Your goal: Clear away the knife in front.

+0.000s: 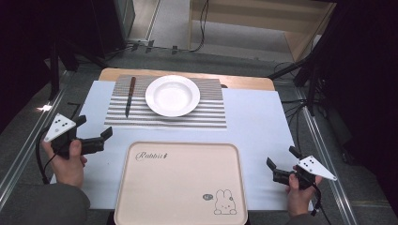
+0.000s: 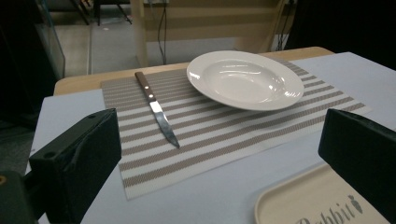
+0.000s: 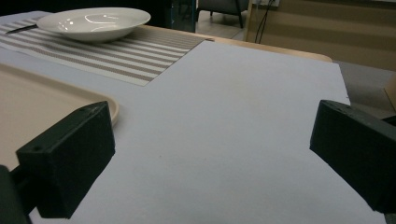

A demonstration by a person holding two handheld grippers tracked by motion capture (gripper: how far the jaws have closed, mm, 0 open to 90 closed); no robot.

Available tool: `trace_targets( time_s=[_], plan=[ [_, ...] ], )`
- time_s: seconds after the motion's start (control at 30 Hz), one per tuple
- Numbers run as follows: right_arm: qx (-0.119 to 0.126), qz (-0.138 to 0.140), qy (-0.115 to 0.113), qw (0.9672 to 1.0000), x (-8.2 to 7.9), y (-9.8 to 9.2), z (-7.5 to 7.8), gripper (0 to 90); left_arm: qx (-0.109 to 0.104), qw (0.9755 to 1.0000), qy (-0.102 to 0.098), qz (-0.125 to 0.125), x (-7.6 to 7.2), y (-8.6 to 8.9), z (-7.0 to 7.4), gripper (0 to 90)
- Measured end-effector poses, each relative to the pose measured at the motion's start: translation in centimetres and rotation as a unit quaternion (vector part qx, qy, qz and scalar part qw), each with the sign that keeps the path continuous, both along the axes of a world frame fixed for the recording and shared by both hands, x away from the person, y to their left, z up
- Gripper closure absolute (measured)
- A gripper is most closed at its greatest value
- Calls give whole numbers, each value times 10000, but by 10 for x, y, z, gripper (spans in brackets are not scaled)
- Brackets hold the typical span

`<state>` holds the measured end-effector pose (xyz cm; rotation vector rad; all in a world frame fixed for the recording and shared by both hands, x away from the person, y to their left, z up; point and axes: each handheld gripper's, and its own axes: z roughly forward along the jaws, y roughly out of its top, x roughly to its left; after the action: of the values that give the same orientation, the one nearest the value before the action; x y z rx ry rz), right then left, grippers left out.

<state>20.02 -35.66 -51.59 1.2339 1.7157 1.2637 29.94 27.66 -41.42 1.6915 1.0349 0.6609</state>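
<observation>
A wooden-handled table knife [image 2: 157, 110] is laid flat along the left part of a striped placemat [image 2: 224, 135], its blade pointed toward the near edge. Just beside it, a white deep plate [image 2: 244, 79] is set upright, empty.

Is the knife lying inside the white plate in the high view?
No, the knife lies on the striped placemat to the left of the plate, apart from it.

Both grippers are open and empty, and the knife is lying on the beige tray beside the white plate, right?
Not quite. The knife lies on the striped placemat, left of the white plate, not on the beige tray, as the high view shows. The rest holds: the left gripper and right gripper are open and empty.
</observation>
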Motion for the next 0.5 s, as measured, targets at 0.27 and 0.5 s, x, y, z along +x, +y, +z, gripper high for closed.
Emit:
trace_targets(
  time_s=[0.27,0.5],
  plan=[
    [-58,19,19,10000,0,1,0,0,59,9992,386,97,37,-11,7,28],
    [-142,93,32,9999,0,3,0,0,41,9983,560,119,70,-16,12,28]
  ],
)
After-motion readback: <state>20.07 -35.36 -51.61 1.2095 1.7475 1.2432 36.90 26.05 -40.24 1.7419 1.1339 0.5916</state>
